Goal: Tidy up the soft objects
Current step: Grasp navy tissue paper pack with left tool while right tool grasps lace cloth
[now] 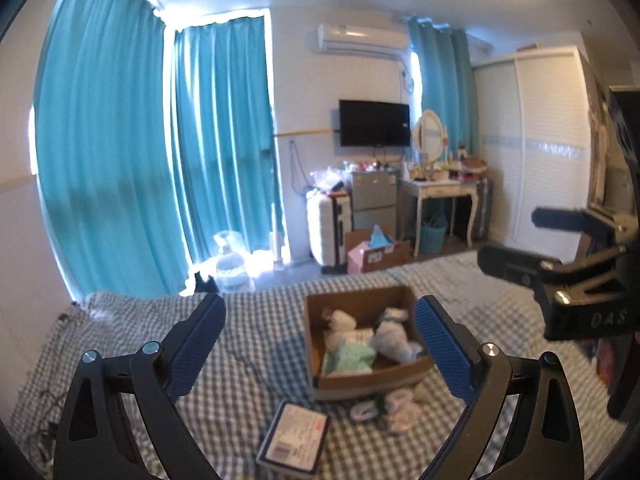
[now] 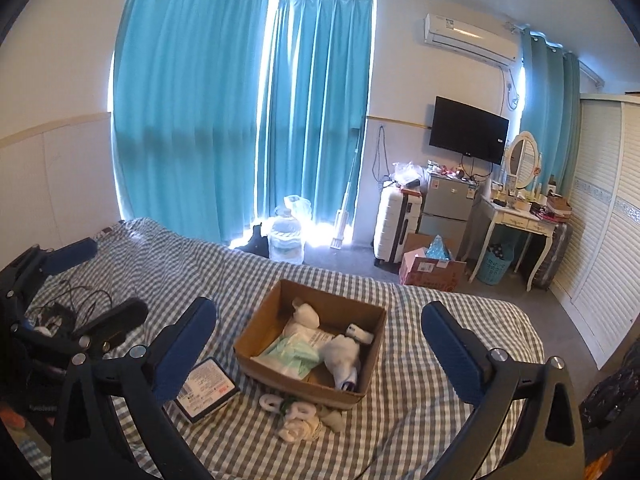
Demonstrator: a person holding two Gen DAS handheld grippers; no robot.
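An open cardboard box (image 1: 360, 378) (image 2: 256, 350) sits on the checked bed. Inside lie rolled white socks (image 1: 390, 338) (image 2: 342, 350), a white bundle (image 2: 306, 314) and a pale green packet (image 1: 346, 356) (image 2: 294, 354). More white socks (image 1: 400, 410) (image 2: 300, 420) lie loose on the bed in front of the box. My left gripper (image 1: 320, 312) is open and empty, held above the bed short of the box; it also shows in the right wrist view (image 2: 108, 284). My right gripper (image 2: 320, 312) is open and empty, also raised; it shows in the left wrist view (image 1: 508, 236).
A flat dark-rimmed package (image 1: 294, 436) (image 2: 204, 390) lies on the bed left of the loose socks. Cables (image 2: 76, 300) lie at the bed's left. Beyond the bed stand a suitcase (image 2: 394, 226), a water jug (image 2: 285, 236), a cardboard box on the floor (image 2: 434, 266) and a dressing table (image 2: 516, 220).
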